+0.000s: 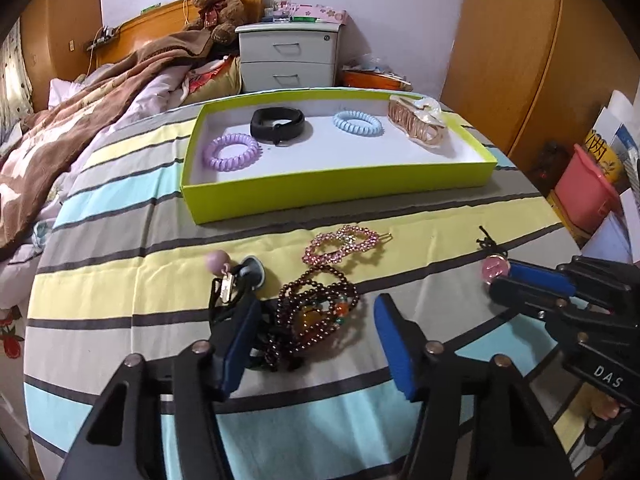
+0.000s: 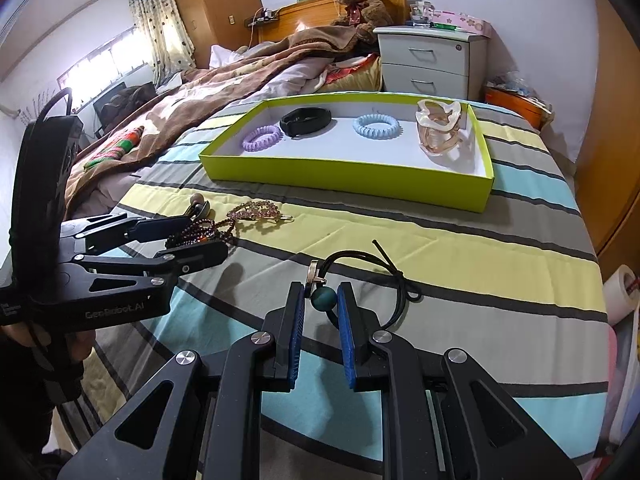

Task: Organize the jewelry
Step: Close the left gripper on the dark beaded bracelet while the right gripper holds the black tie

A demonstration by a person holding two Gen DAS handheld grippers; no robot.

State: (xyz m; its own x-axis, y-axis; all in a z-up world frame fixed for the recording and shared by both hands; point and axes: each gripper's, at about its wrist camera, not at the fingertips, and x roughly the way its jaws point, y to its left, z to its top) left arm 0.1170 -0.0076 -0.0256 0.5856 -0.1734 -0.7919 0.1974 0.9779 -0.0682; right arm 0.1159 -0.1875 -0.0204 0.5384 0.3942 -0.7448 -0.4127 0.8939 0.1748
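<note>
Your left hand-held gripper (image 1: 316, 344) stands about half open over the near edge of the bed (image 1: 120, 280), its blue pads either side of the dark beaded bracelet (image 1: 320, 300) without pressing on it. Just beside that bracelet lie a pink rhinestone hair clip (image 1: 344, 242) and a black hair tie with a pink bead (image 1: 236, 276). Your right hand-held gripper (image 2: 320, 300) is nearly closed, its pads pinching the teal bead of a black cord hair tie (image 2: 320, 294) (the cord loops out past the fingertips and ends in a knot on the striped sheet). Toward the far edge of the bed sits the lime-green box tray (image 1: 340, 196), holding a purple coil hair tie (image 1: 231, 151), a black band (image 1: 277, 123), a blue coil hair tie (image 1: 357, 122) and a clear pinkish claw clip (image 1: 417, 122) at its right end.
</note>
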